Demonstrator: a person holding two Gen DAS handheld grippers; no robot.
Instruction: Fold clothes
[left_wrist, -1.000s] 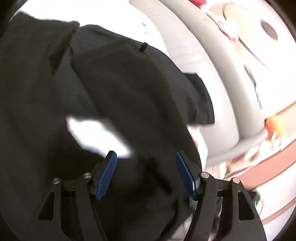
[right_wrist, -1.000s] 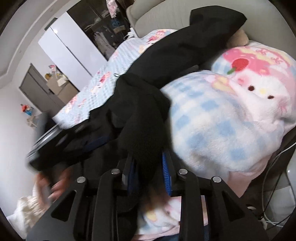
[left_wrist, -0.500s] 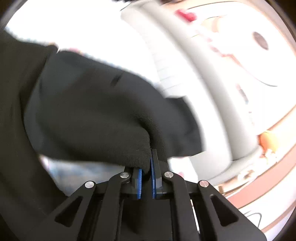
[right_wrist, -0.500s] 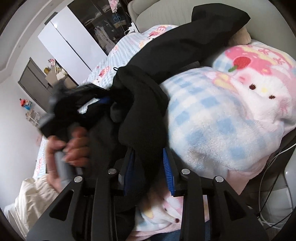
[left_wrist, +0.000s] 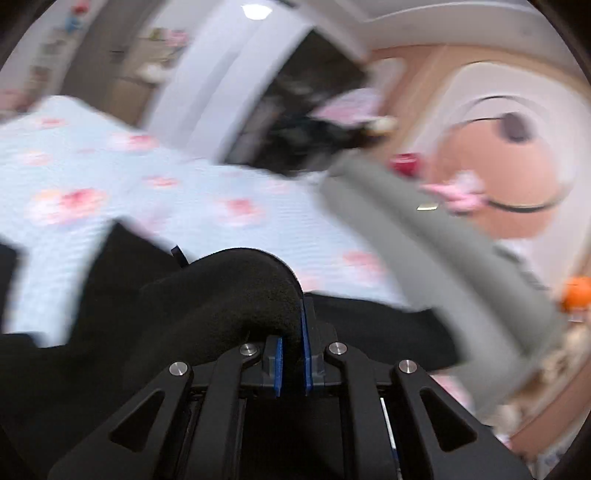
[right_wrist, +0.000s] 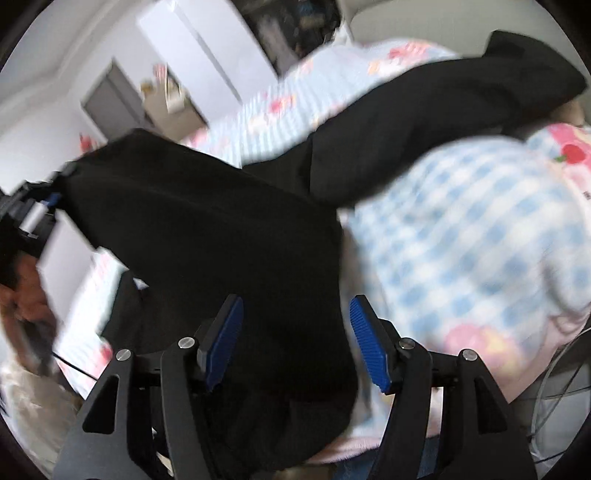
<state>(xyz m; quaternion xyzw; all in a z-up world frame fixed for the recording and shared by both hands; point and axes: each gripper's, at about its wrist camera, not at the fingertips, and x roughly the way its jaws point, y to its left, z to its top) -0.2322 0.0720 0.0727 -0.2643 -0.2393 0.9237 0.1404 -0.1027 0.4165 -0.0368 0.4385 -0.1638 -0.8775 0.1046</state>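
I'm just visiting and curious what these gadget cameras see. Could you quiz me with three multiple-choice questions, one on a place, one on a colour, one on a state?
1. Where does the black garment mostly lie?
A. on a bed sheet with a pink flower print
B. in a drawer
C. on a bare wooden floor

2. What colour are the gripper pads?
A. red
B. blue
C. yellow

3. How is the left gripper?
A. wide open, empty
B. pinched on black fabric
C. holding a pillow

Answers: 1 A, the light blue flowered sheet shows around it. 2 B, both wrist views show blue pads. 3 B, a fold of cloth sits clamped between its pads.
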